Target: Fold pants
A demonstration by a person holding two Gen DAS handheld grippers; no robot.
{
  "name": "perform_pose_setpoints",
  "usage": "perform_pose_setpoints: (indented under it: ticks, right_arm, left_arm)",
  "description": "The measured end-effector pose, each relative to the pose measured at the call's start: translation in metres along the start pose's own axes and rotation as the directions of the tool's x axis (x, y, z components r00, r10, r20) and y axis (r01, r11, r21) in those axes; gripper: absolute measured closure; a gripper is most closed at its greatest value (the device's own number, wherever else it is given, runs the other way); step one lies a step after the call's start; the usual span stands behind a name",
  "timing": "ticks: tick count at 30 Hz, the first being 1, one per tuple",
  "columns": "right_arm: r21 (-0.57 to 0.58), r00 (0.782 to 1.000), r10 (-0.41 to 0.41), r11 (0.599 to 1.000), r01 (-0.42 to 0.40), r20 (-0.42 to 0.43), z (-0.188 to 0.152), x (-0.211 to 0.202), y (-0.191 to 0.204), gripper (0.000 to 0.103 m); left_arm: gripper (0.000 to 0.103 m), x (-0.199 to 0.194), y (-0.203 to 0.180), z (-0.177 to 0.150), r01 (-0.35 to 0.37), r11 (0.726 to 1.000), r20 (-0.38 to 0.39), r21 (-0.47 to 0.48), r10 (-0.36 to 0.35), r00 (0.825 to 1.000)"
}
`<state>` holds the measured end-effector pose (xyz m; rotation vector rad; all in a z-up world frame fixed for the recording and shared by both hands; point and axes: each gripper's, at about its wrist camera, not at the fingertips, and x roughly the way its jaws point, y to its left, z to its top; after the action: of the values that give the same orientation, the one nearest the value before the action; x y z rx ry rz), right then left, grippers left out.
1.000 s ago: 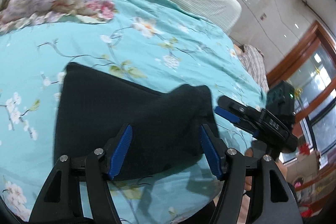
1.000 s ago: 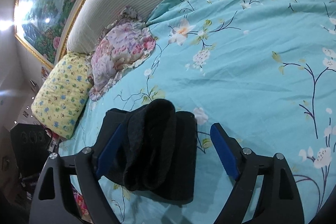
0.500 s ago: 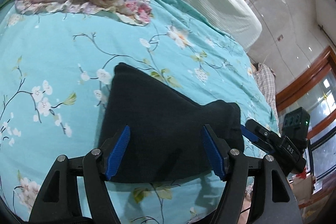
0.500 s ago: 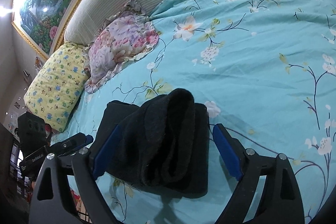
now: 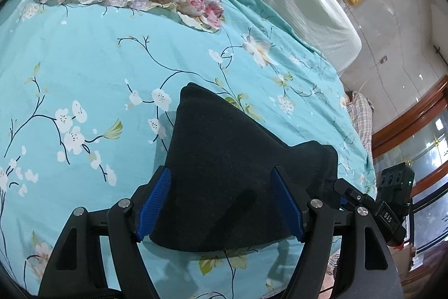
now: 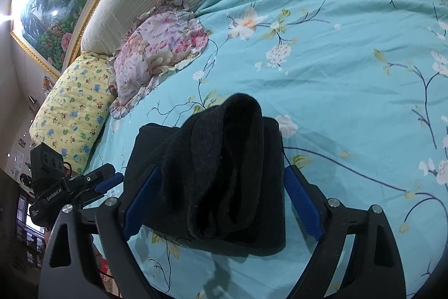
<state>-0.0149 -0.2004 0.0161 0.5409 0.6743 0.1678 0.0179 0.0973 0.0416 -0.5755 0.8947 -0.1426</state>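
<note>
I am holding both tongs over the bed (image 5: pixel 84 69), jaws spread wide, gripping nothing. The pants (image 5: pixel 232 187) are lying on the cover as a compact black bundle, showing between the blue pads of my left tong (image 5: pixel 221 203) at 6 o'clock in the left view. In the right view the pants (image 6: pixel 218 181) are sitting between the pads of my right tong (image 6: pixel 221 201); a loose rolled hump is standing up along the top of the stack, running toward 12 o'clock.

The other tong is showing at 4 o'clock in the left view, 8 o'clock in the right.

Judging the fold nearly done, hump not yet flattened.

Risks:
- Hump is looking unpressed; it may spring back and unroll the top layer.
- Pinching only the top layer would drag the layers apart.
- Bundle is lying near the bed's edge; a push that way could slide it off.
- Soft cover is giving little backing for pressing down.

Pillows (image 6: pixel 117 86) are lying well apart at 10 o'clock.
</note>
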Motion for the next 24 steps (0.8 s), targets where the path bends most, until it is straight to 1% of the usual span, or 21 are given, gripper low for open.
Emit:
perform_pose_setpoints:
  ticks: [3,17,24]
  right_arm:
    - [0.007,1.0,0.0,1.0,0.0,-0.009,-0.003,0.004,-0.001,0.014]
    - [0.042,0.999,0.008,0.999,-0.006,-0.04,-0.009,0.018,-0.012,0.014]
    - [0.075,0.998,0.031,0.997,-0.028,-0.046,-0.013,0.024,-0.02,0.014]
  left_arm:
    - [0.026,0.003,0.001,0.0,0.001,1.0,-0.007,0.0,-0.001,1.0]
    - [0.024,0.03,0.013,0.002,-0.005,1.0,-0.078,-0.031,0.003,0.997]
    - [0.024,0.044,0.016,0.003,-0.028,0.999,-0.1,-0.028,0.025,0.995]
